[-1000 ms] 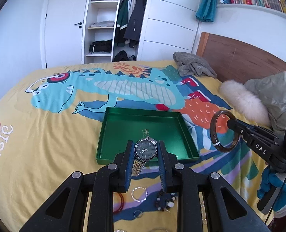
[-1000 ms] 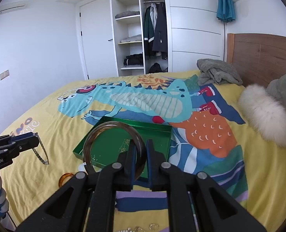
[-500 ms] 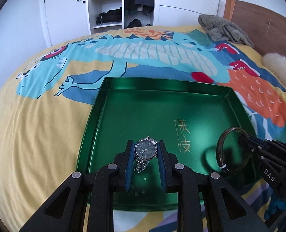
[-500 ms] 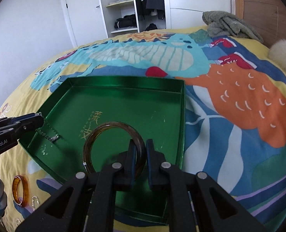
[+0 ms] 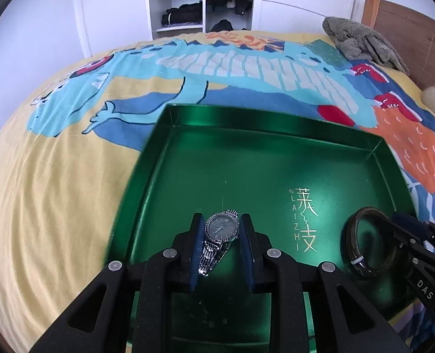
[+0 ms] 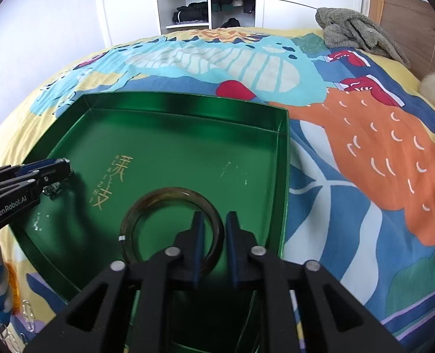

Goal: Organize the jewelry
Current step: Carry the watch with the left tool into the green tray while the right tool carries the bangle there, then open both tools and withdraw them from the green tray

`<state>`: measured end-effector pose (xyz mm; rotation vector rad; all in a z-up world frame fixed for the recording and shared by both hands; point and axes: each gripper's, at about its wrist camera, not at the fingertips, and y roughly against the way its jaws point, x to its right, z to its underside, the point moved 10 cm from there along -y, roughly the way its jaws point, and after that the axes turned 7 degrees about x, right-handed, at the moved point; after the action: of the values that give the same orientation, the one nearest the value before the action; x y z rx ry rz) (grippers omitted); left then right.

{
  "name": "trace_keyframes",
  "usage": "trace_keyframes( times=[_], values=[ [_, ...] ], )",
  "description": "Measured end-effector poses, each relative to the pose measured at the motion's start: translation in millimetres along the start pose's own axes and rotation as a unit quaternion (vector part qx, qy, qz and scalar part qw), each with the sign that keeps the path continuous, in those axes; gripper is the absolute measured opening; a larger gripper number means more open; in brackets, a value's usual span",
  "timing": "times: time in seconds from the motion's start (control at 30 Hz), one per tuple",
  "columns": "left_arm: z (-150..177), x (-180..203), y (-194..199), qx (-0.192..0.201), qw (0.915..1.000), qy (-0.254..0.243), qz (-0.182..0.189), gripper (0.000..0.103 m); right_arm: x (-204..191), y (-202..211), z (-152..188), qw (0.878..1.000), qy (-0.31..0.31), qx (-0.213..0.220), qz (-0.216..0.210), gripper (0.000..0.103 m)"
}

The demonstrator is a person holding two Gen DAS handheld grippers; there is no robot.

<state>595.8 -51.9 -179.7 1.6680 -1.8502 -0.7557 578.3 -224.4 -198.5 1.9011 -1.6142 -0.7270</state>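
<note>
Over the green tray (image 5: 276, 158) on the bed (image 5: 55, 191), both grippers point down into it. Left gripper (image 5: 221, 235): fingers opening, silver wristwatch (image 5: 221, 231) w/ dark dial between them, band trailing onto tray floor nr the front edge; can't tell if pads still touch it. Right gripper (image 6: 213, 235): fingers opening, apart, w/ the rim of the brown bangle (image 6: 171, 226) between them; bangle lies flat on tray floor nr front right corner. Gold lettering (image 5: 304, 219) sits between watch & bangle. Grey cloth (image 6: 358, 32) at the bed's far right, by the headboard.
</note>
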Motion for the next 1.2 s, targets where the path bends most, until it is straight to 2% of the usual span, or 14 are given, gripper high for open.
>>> trace_keyframes(
  times=[0.03, 0.1, 0.13, 0.27, 0.4, 0.63, 0.77, 1.0, 1.2],
  values=[
    [-2.4, -0.6, 7.3, 0.006, 1.0, -0.003, 0.0, 0.035, 0.0, 5.6, -2.3, 1.0, -0.001, 0.005, 0.0, 0.034],
    [-7.6, -3.5, 28.4, 0.022, 0.9997, -0.012, -0.006, 0.044, -1.3, 23.6, -8.8, 1.0, -0.003, 0.022, -0.005, 0.035],
    [-9.7, -5.8, 42.3, 0.031, 0.9994, -0.014, -0.008, 0.045, -1.7, 34.4, -11.5, 1.0, -0.005, 0.029, -0.006, 0.035],
    [-11.4, -17.6, 100.5, 0.052, 0.9985, -0.012, -0.004, 0.046, -4.4, 90.9, -20.0, 0.998, -0.011, 0.06, -0.015, 0.036],
    [-1.3, -32.7, 167.8, 0.065, 0.9979, -0.002, -0.001, 0.046, -10.7, 162.6, -14.8, 0.996, -0.011, 0.09, -0.023, 0.036],
    [31.4, -55.3, 290.8, 0.102, 0.9947, 0.008, 0.005, 0.045, -32.3, 277.3, 17.9, 0.992, -0.006, 0.122, -0.034, 0.036],
    [58.8, -63.0, 346.7, 0.118, 0.993, 0.006, 0.004, 0.045, -46.9, 330.3, 41.8, 0.99, -0.004, 0.137, -0.042, 0.036],
    [104.3, -62.4, 401.9, 0.129, 0.9916, 0.006, 0.015, 0.045, -68.1, 398.2, 77.2, 0.986, -0.001, 0.159, -0.053, 0.036],
    [144.8, -46.3, 401.4, 0.111, 0.9928, 0.004, 0.045, 0.046, -67.3, 419.7, 101.9, 0.984, -0.012, 0.167, -0.056, 0.036]
  ],
)
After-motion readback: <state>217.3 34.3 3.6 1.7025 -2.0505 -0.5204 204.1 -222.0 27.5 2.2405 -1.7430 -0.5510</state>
